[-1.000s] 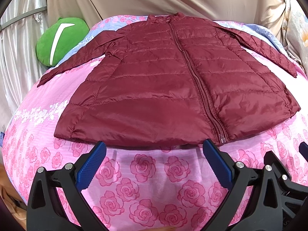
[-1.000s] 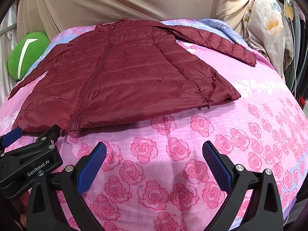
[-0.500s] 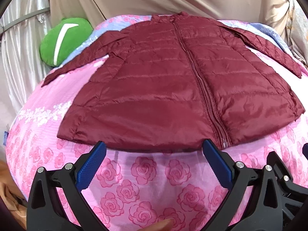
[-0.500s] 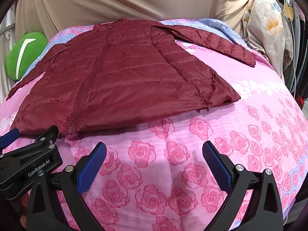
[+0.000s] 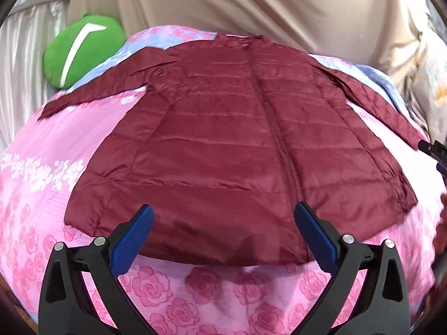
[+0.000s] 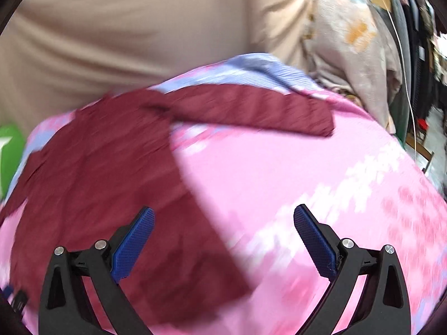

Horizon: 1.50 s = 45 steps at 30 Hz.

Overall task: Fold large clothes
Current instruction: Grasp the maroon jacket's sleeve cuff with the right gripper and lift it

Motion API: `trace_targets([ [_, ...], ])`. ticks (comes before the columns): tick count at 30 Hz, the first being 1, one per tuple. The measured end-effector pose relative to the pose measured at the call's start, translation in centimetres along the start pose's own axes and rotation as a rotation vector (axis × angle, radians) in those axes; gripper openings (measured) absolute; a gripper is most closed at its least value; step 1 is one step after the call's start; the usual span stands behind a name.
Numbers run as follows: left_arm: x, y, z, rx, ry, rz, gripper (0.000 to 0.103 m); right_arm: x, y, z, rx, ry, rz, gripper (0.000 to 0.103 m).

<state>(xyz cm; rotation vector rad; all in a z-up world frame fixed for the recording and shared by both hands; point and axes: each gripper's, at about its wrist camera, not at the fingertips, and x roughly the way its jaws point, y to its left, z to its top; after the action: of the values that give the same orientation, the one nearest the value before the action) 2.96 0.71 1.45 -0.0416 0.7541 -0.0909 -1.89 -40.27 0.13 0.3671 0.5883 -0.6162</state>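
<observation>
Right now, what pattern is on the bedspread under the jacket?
Pink roses on the pink bedspread, clearest in the left wrist view.

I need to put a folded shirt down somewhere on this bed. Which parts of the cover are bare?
Bare floral cover lies between the jacket's left sleeve and its hem. A strip runs along the near edge, below the hem. In the blurred right wrist view, a wide patch opens below the right sleeve. The middle is taken by the jacket; a green cushion fills the far left corner.

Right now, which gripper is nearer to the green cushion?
Left. The left gripper is over the jacket's hem, with the green cushion beyond the left sleeve. The right gripper is over the jacket's right edge, and the cushion barely shows at that view's far left.
</observation>
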Motion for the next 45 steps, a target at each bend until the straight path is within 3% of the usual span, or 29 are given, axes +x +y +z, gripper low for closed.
trace_targets([
  [3,0.3,0.5,0.2,-0.030,0.022,-0.012,0.098,5.0,-4.1,2.9,0.079,0.047,-0.028,0.098],
  [8,1.8,0.3,0.9,0.068,0.109,0.029,0.098,12.5,-13.1,6.5,0.306,0.097,-0.123,0.098],
  [12,3.2,1.2,1.9,0.079,0.135,0.047,0.098,16.1,-17.7,8.3,0.453,0.104,-0.096,0.094],
  [15,4.2,2.2,3.5,0.054,0.134,0.024,0.098,18.4,-19.0,9.6,0.515,0.105,-0.072,0.084],
  [17,4.7,3.1,4.9,0.030,0.095,0.020,0.098,19.3,-18.6,10.6,0.509,0.107,-0.045,0.066],
  [19,5.2,4.1,6.6,-0.008,0.057,0.041,0.098,20.7,-17.9,12.1,0.519,0.127,-0.003,0.032],
  [21,5.7,5.0,8.2,-0.026,0.038,0.061,0.098,21.5,-16.3,14.3,0.518,0.116,0.040,0.013],
  [23,6.4,5.8,10.0,-0.020,0.034,0.096,0.098,21.1,-13.6,17.2,0.482,0.062,0.057,0.012],
  [26,7.2,6.6,12.3,0.006,0.003,0.158,0.098,18.4,-6.2,22.4,0.329,-0.054,0.121,0.010],
  [30,8.3,7.6,15.2,0.015,-0.045,0.212,0.098,15.0,6.5,27.3,0.110,-0.155,0.288,0.010],
  [33,9.1,8.7,17.2,-0.032,-0.061,0.181,0.098,13.3,17.8,28.4,-0.072,-0.175,0.465,0.010],
  [36,9.7,9.7,19.0,-0.072,-0.086,0.143,0.098,13.0,28.6,26.3,-0.236,-0.136,0.623,0.011],
  [40,10.7,10.5,20.9,-0.060,-0.106,0.111,0.098,14.9,40.6,18.7,-0.442,-0.007,0.757,0.020],
  [41,11.0,10.6,21.2,-0.058,-0.107,0.111,0.098,15.5,42.4,16.7,-0.484,0.029,0.772,0.024],
  [43,12.0,11.0,21.9,-0.054,-0.101,0.103,0.098,17.6,45.8,12.2,-0.574,0.124,0.787,0.041],
  [45,13.3,11.2,22.4,-0.048,-0.085,0.093,0.098,18.9,47.3,8.6,-0.640,0.204,0.781,0.042],
])
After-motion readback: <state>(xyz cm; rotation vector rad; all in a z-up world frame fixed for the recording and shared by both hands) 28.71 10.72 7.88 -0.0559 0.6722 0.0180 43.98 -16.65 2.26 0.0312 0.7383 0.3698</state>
